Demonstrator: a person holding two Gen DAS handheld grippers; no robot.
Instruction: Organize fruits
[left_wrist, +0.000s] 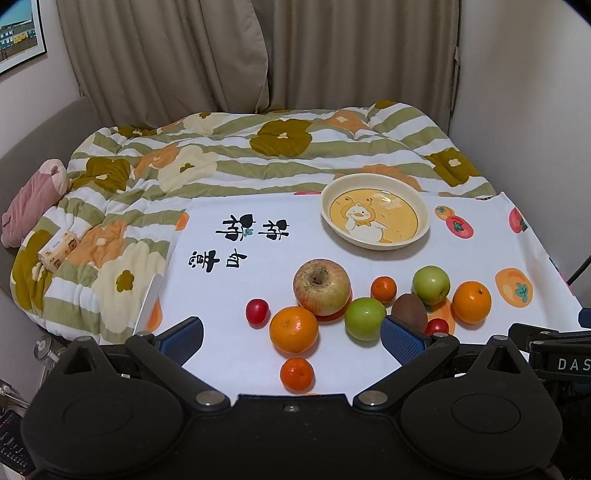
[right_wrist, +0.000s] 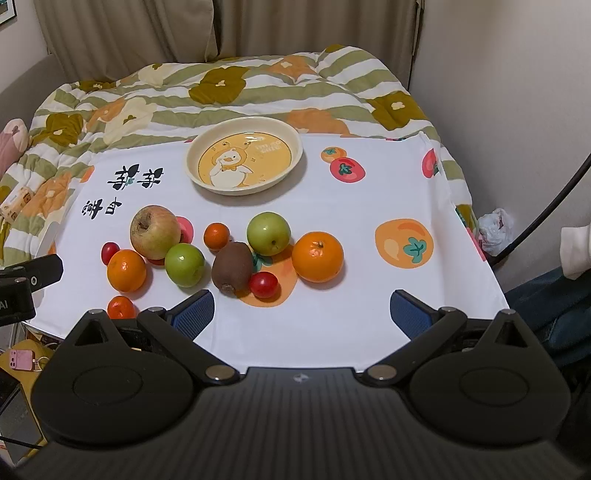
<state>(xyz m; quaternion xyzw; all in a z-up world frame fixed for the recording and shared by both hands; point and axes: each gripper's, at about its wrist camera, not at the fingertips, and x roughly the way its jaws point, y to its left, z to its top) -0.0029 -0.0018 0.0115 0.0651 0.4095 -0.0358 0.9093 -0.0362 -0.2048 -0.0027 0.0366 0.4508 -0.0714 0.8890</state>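
On printed tablecloth (right_wrist: 332, 325), quilted bed (right_wrist: 229, 99), curtains (right_wrist: 129, 29)

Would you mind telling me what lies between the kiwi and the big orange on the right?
A red cherry tomato, beside the kiwi and short of the orange; clearest in the right wrist view.

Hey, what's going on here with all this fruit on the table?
A person holds two grippers over a table, about to sort fruit. Both the left gripper and right gripper are open and hold nothing. The plate at the back is empty. The apple, kiwi, two green fruits, oranges and small red fruits all lie loose on the cloth in front of it. Nothing has been picked up yet.
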